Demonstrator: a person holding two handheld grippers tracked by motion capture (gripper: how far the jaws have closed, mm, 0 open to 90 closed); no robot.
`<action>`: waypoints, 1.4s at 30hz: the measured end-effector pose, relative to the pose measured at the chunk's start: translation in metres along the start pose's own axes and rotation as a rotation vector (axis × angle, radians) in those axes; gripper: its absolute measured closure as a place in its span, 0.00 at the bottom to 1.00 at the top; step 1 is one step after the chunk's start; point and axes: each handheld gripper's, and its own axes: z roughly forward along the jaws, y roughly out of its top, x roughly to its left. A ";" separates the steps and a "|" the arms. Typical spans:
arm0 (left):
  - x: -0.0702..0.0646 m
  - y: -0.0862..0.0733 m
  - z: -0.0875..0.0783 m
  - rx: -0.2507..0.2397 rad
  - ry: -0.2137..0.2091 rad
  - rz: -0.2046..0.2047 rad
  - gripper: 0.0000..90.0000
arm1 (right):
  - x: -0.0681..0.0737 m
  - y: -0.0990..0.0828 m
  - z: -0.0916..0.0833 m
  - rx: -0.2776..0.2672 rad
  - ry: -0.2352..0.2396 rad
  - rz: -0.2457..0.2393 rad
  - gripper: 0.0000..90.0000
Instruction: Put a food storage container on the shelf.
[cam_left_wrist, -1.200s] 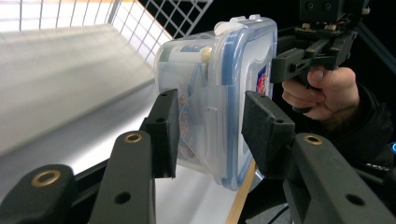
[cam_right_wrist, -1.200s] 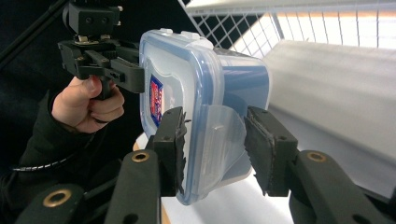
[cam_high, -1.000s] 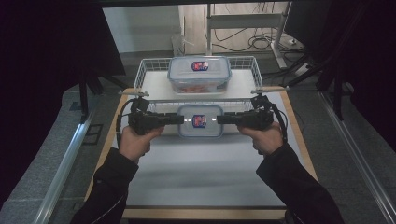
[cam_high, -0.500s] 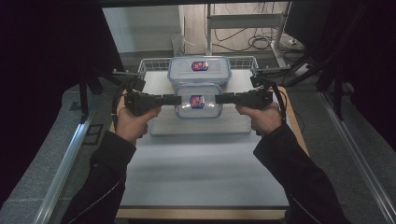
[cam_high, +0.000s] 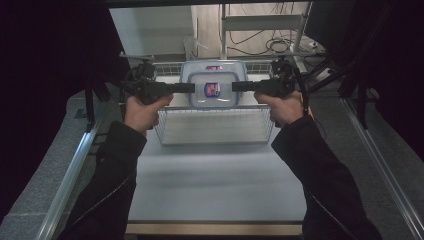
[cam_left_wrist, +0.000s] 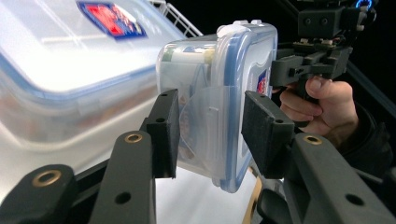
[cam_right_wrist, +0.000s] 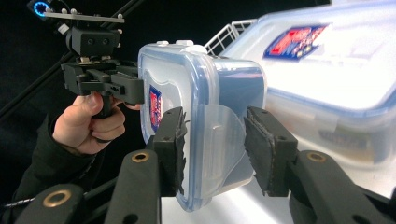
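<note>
- Two tongs are working together: I am holding the small clear plastic food box with a blue-rimmed lid and red label between them, lifted above the white wire basket.
- I am closing my left tongs on the box's side latch flap, one pad on the body side and the other on the lid side, both pressing the plastic.
- I am closing my right tongs on the opposite latch flap in the same way.
- My left hand and right hand are gripping the handles at matching height.
- I am keeping the small box just in front of the larger clear plastic box with the same kind of lid, which is sitting in the basket's far end.
- I am seeing the basket standing on the pale counter.
</note>
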 end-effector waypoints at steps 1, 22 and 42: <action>0.001 0.003 0.000 -0.004 -0.001 0.001 0.64 | 0.000 0.003 0.000 -0.002 0.000 0.002 0.65; 0.028 0.037 0.011 -0.059 0.032 -0.062 0.64 | -0.027 0.046 0.018 -0.047 -0.015 0.030 0.64; 0.038 0.040 0.019 -0.086 0.108 -0.072 0.59 | -0.043 0.053 0.032 -0.066 -0.065 0.023 0.61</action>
